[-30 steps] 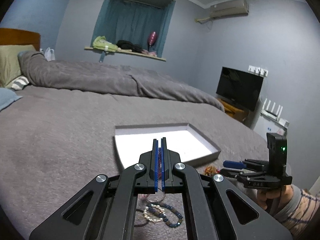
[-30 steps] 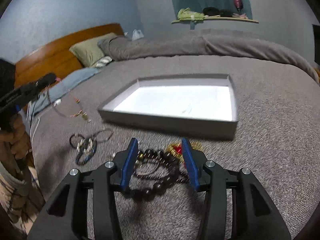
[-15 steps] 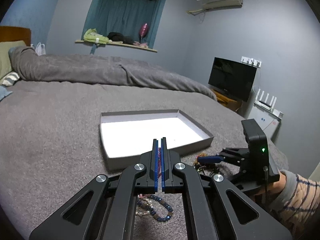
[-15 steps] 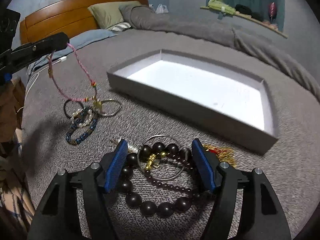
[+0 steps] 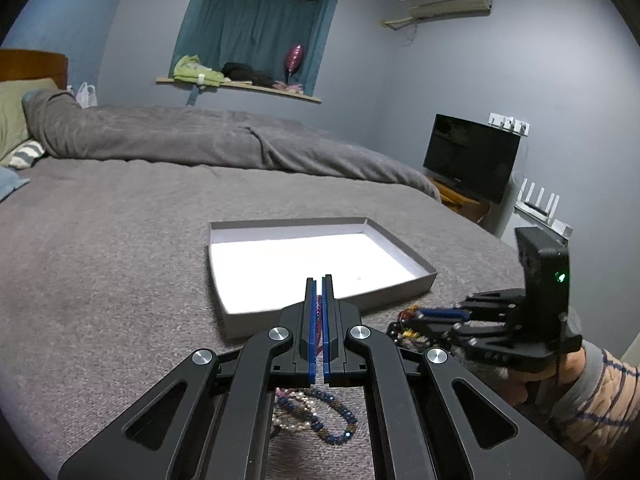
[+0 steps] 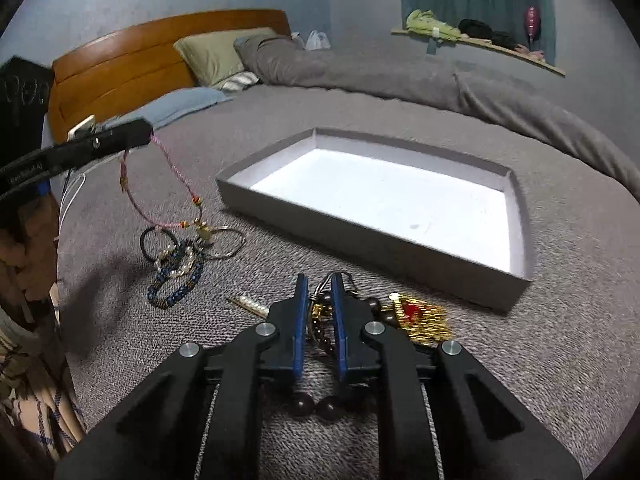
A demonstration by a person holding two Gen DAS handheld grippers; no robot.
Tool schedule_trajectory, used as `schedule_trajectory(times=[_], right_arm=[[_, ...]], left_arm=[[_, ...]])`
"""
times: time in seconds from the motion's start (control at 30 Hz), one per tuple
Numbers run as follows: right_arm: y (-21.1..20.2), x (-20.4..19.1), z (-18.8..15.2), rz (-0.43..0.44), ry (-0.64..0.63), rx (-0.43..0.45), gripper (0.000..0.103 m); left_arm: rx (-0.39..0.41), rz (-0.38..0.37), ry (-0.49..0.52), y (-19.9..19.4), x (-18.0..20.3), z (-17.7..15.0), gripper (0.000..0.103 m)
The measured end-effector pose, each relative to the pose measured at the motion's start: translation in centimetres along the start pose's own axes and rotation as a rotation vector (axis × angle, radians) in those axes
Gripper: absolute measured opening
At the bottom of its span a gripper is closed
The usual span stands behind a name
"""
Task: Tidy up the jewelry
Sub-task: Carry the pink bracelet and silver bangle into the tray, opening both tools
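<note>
My left gripper [image 5: 319, 280] is shut on a pink cord bracelet [image 5: 319, 312]. In the right wrist view the cord [image 6: 176, 176] hangs in a loop from the left gripper's tip [image 6: 136, 136], with its charm end just above a small heap of bracelets [image 6: 176, 276]. My right gripper [image 6: 320, 280] is down on the bedspread, shut on a silver bangle [image 6: 334, 278] and the gold charm of a dark bead bracelet [image 6: 312, 404]. The open grey tray [image 6: 360, 240] with a white floor lies just beyond it and holds nothing.
A gold and red ornament [image 6: 420, 316] lies right of my right gripper, and a pearl pin [image 6: 248, 305] lies to its left. Blue bead and pearl bracelets [image 5: 320, 420] lie under my left gripper. A rolled duvet [image 5: 200, 140] and pillows sit far back on the bed.
My right gripper's jaws have closed from wide open onto the bangle and bead bracelet. The left gripper stays shut with the pink cord hanging from it.
</note>
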State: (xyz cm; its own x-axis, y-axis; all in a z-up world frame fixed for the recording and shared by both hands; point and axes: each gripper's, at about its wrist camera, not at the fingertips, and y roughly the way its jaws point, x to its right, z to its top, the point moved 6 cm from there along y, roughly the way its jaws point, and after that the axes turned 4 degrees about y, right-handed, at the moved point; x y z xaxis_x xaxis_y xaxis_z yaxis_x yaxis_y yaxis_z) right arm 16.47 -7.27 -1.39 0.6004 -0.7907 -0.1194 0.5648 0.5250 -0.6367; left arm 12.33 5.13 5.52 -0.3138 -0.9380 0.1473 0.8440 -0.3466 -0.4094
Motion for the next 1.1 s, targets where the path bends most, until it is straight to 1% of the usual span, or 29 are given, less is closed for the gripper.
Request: schedule_trajectory(times=[0.1,0.2,0.27,0.4,0.6,0.7,0.8,0.97,1.03,1.1], right_arm=[[-1.3,0.6,0.6,0.035,0.053,0.038,0.007],[-3.5,1.2,2.1,0.128,0.115,0.105,0.007],[-4.3,1.1,3.0,0.157,0.13,0.128,0.007],[-4.7,1.0,3.7,0.141,0.109,0.14,0.007],[-3.4,1.6,4.7,0.099,0.096,0.136,0.007],[-2.4,2.4,5.6,0.079,0.098,0.137,0.007],[-1.2,3.7,6.6,0.054,0.113,0.133,0.007],[1.1,5.9,7.3,0.026,0.153,0.111,0.007],[2.2,6.9,7.2,0.017,0.173,0.09,0.007],[3.2,7.7,6.7,0.005,0.193,0.065,0.007]], left_arm=[[0.003,0.0,-0.006,0.0,-0.1,0.2,0.003],[0.007,-0.003,-0.016,-0.1,-0.4,0.5,0.003],[0.012,0.0,-0.024,-0.2,-0.7,0.7,0.003],[0.016,0.007,-0.032,-0.4,-1.2,1.1,0.003],[0.015,0.003,-0.031,-0.1,-1.5,2.1,0.003],[0.02,-0.013,-0.043,0.4,-1.4,2.9,0.003],[0.041,-0.046,-0.043,1.1,-1.1,4.2,0.003],[0.081,-0.079,0.016,3.4,-0.2,6.7,0.003],[0.075,-0.095,0.018,4.6,-0.1,6.9,0.003],[0.052,-0.09,0.014,6.4,-0.4,6.6,0.003]])
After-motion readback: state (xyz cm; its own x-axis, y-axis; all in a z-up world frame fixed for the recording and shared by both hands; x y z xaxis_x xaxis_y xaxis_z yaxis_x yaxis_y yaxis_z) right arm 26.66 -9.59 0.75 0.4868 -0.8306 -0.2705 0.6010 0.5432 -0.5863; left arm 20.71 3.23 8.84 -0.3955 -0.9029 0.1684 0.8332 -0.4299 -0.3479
